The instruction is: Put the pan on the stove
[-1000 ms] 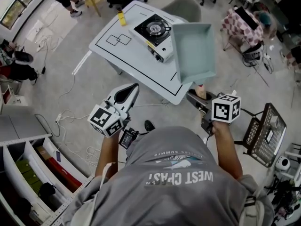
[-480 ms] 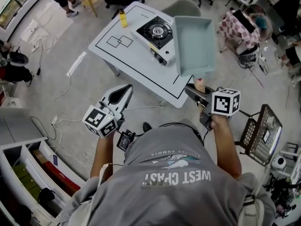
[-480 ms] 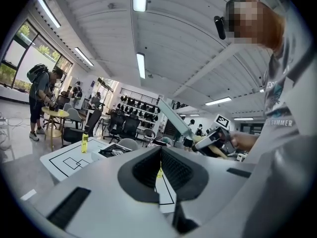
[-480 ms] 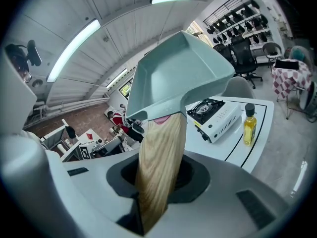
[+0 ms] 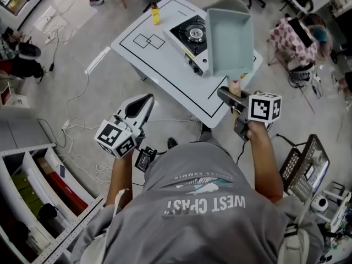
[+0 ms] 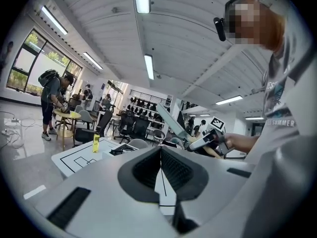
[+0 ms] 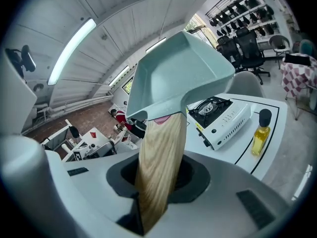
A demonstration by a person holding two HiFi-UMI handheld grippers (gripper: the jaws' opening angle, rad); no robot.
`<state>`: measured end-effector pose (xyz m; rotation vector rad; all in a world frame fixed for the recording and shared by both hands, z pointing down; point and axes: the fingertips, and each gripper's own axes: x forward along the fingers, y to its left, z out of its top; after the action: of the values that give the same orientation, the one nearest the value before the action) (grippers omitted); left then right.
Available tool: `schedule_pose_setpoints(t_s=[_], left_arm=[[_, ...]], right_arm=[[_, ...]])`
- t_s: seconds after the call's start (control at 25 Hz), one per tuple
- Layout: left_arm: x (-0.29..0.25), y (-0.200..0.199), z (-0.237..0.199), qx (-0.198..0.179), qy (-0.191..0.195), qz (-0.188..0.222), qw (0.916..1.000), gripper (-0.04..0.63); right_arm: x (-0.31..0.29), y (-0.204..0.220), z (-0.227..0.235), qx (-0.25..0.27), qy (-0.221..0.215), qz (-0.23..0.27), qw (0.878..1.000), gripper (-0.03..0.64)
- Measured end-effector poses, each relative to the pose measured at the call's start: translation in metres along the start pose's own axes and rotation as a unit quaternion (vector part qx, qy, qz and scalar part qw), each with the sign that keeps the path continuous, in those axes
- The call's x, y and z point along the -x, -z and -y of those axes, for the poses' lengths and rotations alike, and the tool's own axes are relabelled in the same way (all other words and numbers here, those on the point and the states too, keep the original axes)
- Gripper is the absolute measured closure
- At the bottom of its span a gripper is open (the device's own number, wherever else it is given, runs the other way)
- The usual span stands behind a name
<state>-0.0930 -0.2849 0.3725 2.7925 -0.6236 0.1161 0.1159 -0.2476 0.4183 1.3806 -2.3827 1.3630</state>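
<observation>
A pale teal square pan [image 5: 230, 34] with a wooden handle [image 5: 235, 87] hangs in the air over the white table's [image 5: 165, 65] right part. It is just right of the portable stove [image 5: 192, 34]. My right gripper [image 5: 231, 95] is shut on the handle [image 7: 161, 167], and the pan [image 7: 183, 78] tilts up in front of it, above the stove [image 7: 220, 115]. My left gripper [image 5: 144, 100] is held short of the table's near edge. Its jaws [image 6: 160, 150] are shut with nothing between them. The left gripper view also shows the pan [image 6: 171, 123].
A yellow bottle [image 5: 156, 14] stands at the table's far corner, beside black outlines drawn on the top. A wire basket [image 5: 305, 164] is at the right, shelves [image 5: 33, 186] at the lower left. Cables [image 5: 77, 131] lie on the floor; office chairs stand beyond the table.
The right gripper has carried the pan a little further over the table, still right of the stove. The left gripper has stayed low at the left, jaws shut.
</observation>
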Motion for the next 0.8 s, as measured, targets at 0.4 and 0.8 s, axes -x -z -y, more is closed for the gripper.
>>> schedule_pose_setpoints(t_s=[0.4,0.8], left_arm=[[-0.011,0.002,-0.012,0.024,-0.084,0.01,0.9961,0.596],[-0.017,0.013,-0.03,0.045,-0.136,0.016,0.9896,0.596]], right_arm=[[-0.041,-0.031,0.048,0.005,-0.025,-0.05,0.998,0.525],[-0.084,-0.057,0.085,-0.004,-0.038,-0.084,0.996,0.525]])
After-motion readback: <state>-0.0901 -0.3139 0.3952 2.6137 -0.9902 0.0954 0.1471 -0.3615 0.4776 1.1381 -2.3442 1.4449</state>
